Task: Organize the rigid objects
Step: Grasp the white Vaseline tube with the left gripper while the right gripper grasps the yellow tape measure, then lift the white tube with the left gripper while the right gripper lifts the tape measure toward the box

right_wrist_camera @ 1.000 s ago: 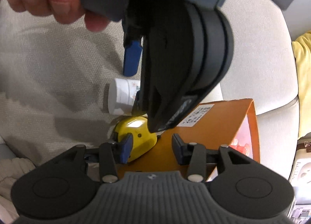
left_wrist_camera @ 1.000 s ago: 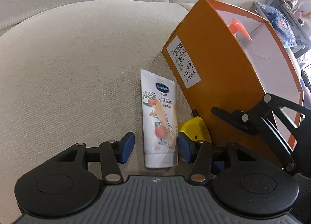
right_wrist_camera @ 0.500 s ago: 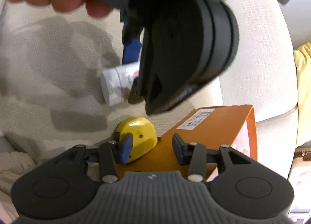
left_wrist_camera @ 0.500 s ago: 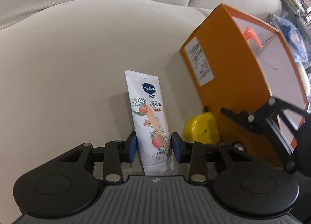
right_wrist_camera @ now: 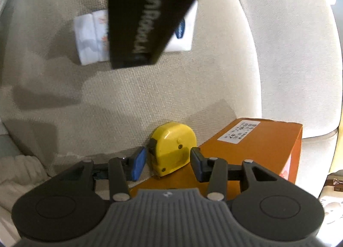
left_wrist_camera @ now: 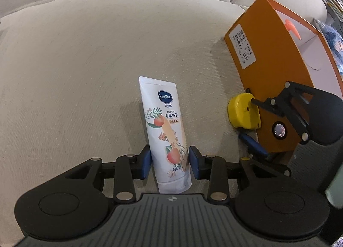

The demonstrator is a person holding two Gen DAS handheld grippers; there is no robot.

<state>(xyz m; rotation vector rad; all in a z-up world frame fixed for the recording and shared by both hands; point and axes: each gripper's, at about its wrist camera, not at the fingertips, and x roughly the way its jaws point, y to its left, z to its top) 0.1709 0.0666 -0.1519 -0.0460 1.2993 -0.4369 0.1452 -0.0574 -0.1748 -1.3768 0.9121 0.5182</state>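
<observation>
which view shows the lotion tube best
The left wrist view: the Vaseline lotion tube fills its centre, label readable, held in the left gripper. The right wrist view shows only its two ends behind a blurred black part.

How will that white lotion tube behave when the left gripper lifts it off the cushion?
The lotion tube looks like soft plastic, so it will probably dent between the left gripper pads. It is gripped near its cap end, so the flat crimped end may droop. Probably light.

We see a soft beige couch cushion [left_wrist_camera: 85, 75]. A white tube [left_wrist_camera: 167, 131] lies mid-frame, a yellow tape measure [left_wrist_camera: 243, 110] at right, touching an orange box [left_wrist_camera: 268, 71] upper right.
</observation>
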